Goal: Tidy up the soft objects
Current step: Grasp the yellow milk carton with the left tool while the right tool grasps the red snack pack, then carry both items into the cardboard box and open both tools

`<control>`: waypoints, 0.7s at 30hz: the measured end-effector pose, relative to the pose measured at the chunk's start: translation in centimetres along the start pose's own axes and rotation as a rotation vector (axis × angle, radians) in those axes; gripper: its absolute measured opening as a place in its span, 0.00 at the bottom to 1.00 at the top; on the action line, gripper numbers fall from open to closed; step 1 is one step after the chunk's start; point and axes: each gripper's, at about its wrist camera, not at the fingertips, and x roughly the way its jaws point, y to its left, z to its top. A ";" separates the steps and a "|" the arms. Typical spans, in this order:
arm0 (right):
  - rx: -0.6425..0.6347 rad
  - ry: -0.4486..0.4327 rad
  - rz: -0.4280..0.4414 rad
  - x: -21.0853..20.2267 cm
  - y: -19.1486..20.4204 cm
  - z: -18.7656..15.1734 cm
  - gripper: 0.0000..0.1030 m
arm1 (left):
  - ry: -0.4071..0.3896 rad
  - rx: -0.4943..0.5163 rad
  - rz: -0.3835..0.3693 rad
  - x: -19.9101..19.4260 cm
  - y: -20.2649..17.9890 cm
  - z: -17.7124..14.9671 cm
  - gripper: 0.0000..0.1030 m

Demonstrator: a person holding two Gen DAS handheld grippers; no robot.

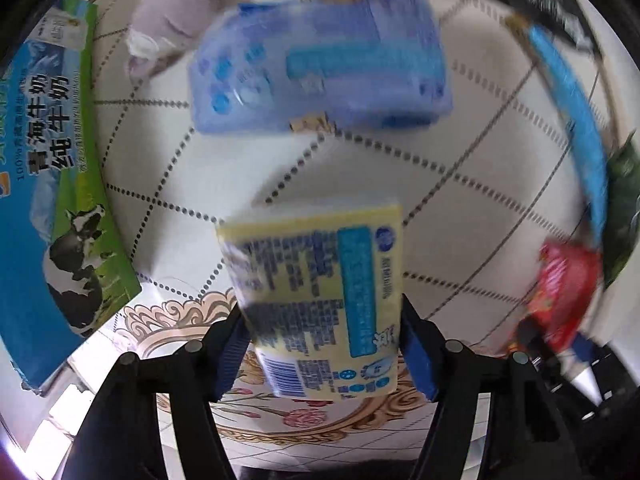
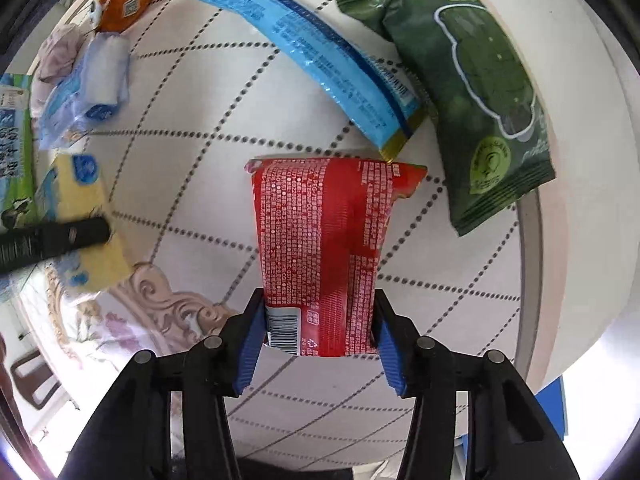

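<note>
Between left gripper point(image 1: 320, 340) fingers: clamped soft yellow tissue pack point(image 1: 316, 304); right gripper point(image 2: 318, 340) pinches crinkly red snack packet point(image 2: 320, 252); either may slip, deform

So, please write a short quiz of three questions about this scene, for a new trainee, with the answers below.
1. True or false: the left gripper has its pads on the yellow pack.
2. Which thing sits between the pads of the right gripper? A) the green bag B) the red packet C) the long blue packet
3. Fill in: the carton with the cow picture lies at the ____ edge of the left wrist view.

Key: 1 true; 2 B; 3 left.
</note>
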 end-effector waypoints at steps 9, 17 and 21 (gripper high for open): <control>0.044 -0.039 0.040 -0.8 -2.4 -0.3 0.45 | -0.147 0.002 -0.051 -3.0 -0.6 -3.7 0.59; -0.038 -0.140 0.192 -6.2 0.4 -3.8 0.44 | -0.356 -0.014 -0.142 -13.0 3.7 -9.4 0.59; -0.129 -0.204 0.270 -11.6 5.1 -4.7 0.44 | -0.417 -0.065 -0.177 -16.6 9.8 -11.9 0.59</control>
